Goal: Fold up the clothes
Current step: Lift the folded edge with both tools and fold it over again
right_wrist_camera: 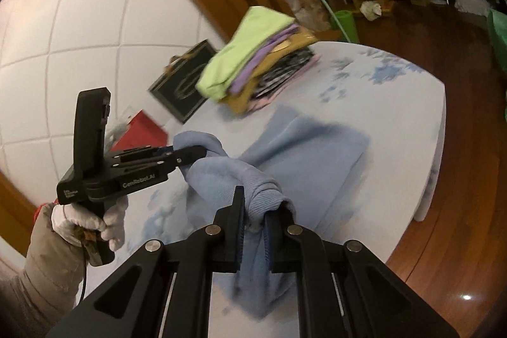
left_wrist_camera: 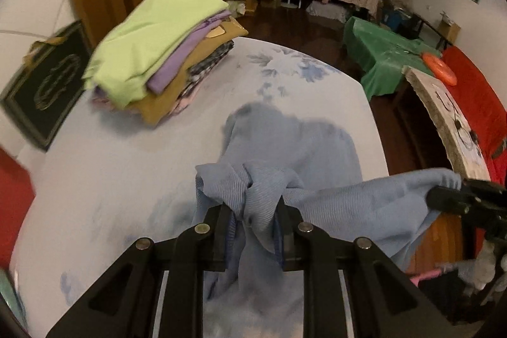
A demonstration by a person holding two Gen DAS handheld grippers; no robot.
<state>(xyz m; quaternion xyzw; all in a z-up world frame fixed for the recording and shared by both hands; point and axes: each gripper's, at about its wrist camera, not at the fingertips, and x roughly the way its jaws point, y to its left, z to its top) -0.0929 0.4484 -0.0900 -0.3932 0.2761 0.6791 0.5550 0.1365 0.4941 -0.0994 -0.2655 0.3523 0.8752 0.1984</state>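
Observation:
A light blue ribbed garment (left_wrist_camera: 294, 144) lies partly on the white table with blue flowers (left_wrist_camera: 126, 167). My left gripper (left_wrist_camera: 253, 205) is shut on a bunched edge of it, lifted above the table. My right gripper (right_wrist_camera: 256, 205) is shut on another bunched edge of the same garment (right_wrist_camera: 304, 154). The cloth hangs stretched between the two grippers. The right gripper shows at the right edge of the left wrist view (left_wrist_camera: 443, 195). The left gripper shows in the right wrist view (right_wrist_camera: 193, 152), held by a gloved hand.
A stack of folded clothes (left_wrist_camera: 158, 53) with a lime green piece on top sits at the table's far left, also in the right wrist view (right_wrist_camera: 250, 59). A black framed picture (left_wrist_camera: 44, 84) leans on the wall. Red items and a green covered table (left_wrist_camera: 380, 53) stand to the right.

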